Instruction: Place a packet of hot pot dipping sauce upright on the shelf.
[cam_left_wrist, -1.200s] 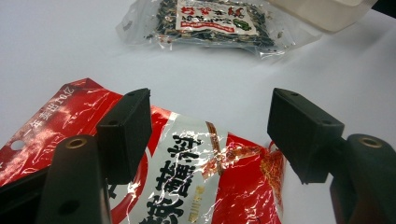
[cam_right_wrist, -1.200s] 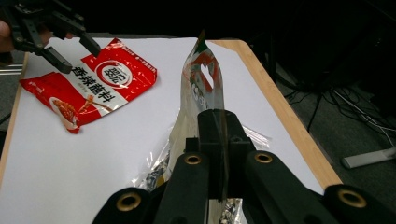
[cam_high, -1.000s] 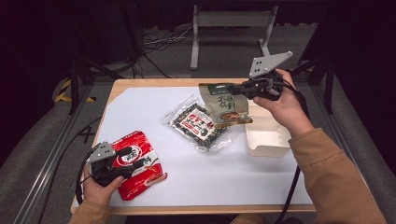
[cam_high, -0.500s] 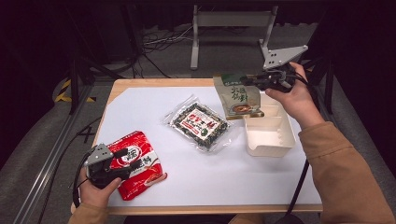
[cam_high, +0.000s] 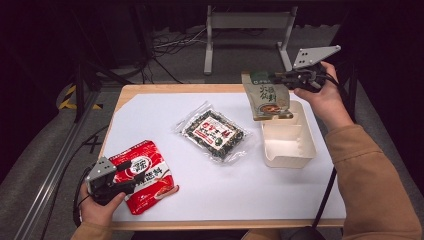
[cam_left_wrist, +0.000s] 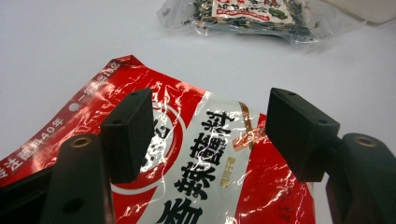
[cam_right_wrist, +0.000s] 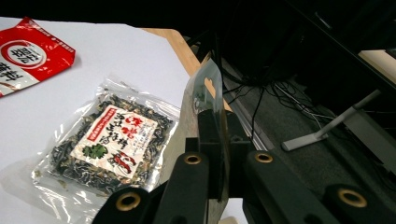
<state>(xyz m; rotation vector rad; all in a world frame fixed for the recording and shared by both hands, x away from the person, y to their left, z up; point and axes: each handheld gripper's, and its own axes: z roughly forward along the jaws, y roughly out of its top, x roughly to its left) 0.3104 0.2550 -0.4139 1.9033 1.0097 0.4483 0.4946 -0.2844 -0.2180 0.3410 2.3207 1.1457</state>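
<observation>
A red instant-noodle packet lies at the table's near left corner. My left gripper rests over its left edge, jaws open; in the left gripper view the packet lies under and between the two pads, which stand apart from it. My right gripper is shut on the top edge of a green-and-tan soup pouch, which hangs above the far end of a white tray. In the right gripper view the shut gripper pinches the pouch edge-on.
A clear bag of dark dried food lies mid-table left of the tray; it shows as the clear bag below the right gripper. White sheet covers the wooden table. Cables and a metal stand sit on the floor beyond.
The right gripper has carried the pouch rightward, from beside the clear bag to above the tray's far end. The left gripper has stayed at the red packet.
</observation>
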